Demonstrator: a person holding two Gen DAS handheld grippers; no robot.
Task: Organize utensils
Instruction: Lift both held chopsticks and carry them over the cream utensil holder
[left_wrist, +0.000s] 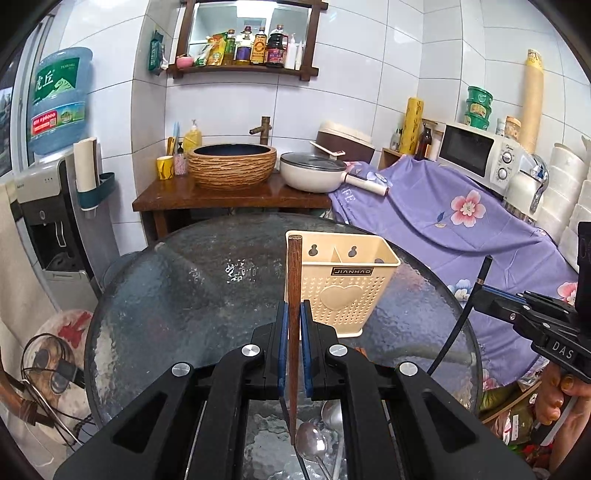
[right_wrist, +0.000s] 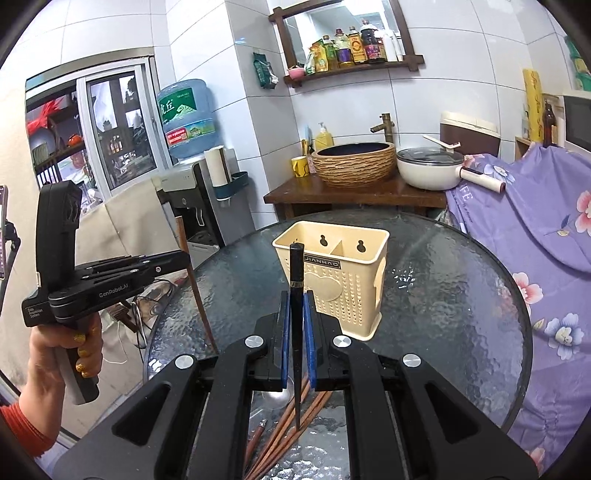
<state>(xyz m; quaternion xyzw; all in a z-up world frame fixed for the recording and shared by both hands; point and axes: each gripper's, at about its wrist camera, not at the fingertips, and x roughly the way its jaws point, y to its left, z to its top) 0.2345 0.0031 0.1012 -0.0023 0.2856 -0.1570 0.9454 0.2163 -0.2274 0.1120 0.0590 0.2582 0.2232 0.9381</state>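
Note:
A cream utensil holder (left_wrist: 341, 284) with two compartments stands on the round glass table (left_wrist: 192, 295); it also shows in the right wrist view (right_wrist: 332, 277). My left gripper (left_wrist: 293, 317) is shut on a brown wooden chopstick (left_wrist: 294, 280), held upright before the holder's left corner. My right gripper (right_wrist: 296, 306) is shut on a black chopstick (right_wrist: 296, 273), upright in front of the holder. The right gripper also shows at the right in the left wrist view (left_wrist: 491, 295). Metal spoons (left_wrist: 312, 439) and several brown chopsticks (right_wrist: 291, 428) lie on the table under the grippers.
A wooden stand with a basin sink (left_wrist: 232, 164) and a white pan (left_wrist: 314, 170) is behind the table. A purple floral cloth (left_wrist: 461, 221) covers the counter at right, with a microwave (left_wrist: 480, 151). A water dispenser (left_wrist: 48, 206) stands at left.

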